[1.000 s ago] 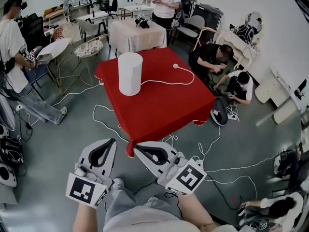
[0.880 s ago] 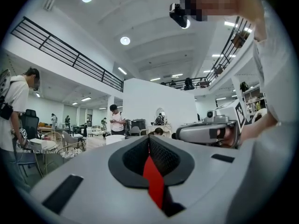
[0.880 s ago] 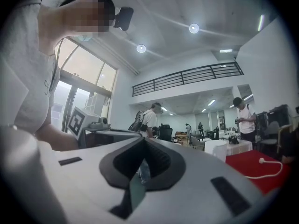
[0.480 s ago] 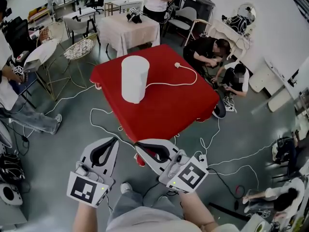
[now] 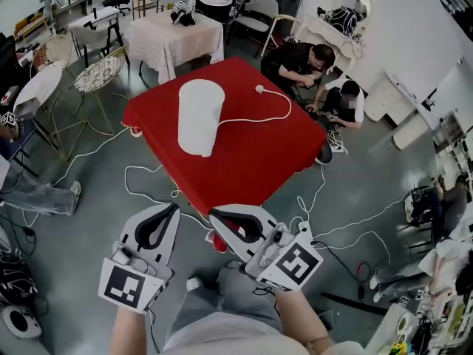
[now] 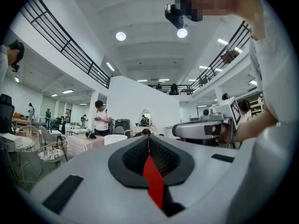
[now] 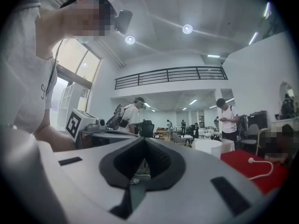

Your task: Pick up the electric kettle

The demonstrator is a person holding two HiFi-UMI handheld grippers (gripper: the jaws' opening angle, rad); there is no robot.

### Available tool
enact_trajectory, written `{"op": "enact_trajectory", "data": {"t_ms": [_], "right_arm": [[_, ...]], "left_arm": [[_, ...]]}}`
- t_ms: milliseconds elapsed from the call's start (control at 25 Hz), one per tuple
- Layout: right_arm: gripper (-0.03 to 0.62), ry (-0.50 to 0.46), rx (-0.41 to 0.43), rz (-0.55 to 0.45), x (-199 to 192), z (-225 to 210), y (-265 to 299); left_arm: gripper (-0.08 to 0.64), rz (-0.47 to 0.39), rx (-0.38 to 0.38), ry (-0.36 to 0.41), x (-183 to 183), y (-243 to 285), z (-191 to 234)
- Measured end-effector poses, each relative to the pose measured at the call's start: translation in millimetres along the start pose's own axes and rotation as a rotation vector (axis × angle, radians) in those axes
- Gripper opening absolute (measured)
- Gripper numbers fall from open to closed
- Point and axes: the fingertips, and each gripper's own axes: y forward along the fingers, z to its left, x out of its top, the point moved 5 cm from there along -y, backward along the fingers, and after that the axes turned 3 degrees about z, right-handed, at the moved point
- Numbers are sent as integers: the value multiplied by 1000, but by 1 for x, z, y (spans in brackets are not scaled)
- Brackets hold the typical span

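Black-and-white square markers (image 5: 127,287) on claw cubes. Electric kettle (image 5: 200,117): plain white tall cylinder, upright, white cord (image 5: 260,118) trailing to plug (image 5: 260,89). Kettle stands toward far-left edge of red-clothed counter (image 5: 259,165). Left claw (image 5: 175,207) and right claw (image 5: 212,214) both clenched, empty, side by side at counter's near corner, well apart from kettle.

We are in an open lab hall — loose white cables (image 5: 151,193) across the grey floor (image 5: 81,220), a beige-draped table (image 5: 170,39) at twelve o'clock, a black-railed mezzanine (image 7: 170,73) above.
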Motion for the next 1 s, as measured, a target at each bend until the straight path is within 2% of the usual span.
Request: {"op": "enact_trajectory", "data": {"t_ms": [200,520,1000], "right_arm": [[8,8,-13,4,-3,-9,15],[8,-3,15,-5,-6,-46,41],[8,29,14,17,-20,-122,58]], "left_arm": [[12,8,-11,0,-5,6,18],[12,45,-9,16,-10,33,43],[15,77,-73,24,-28,122,72]]}}
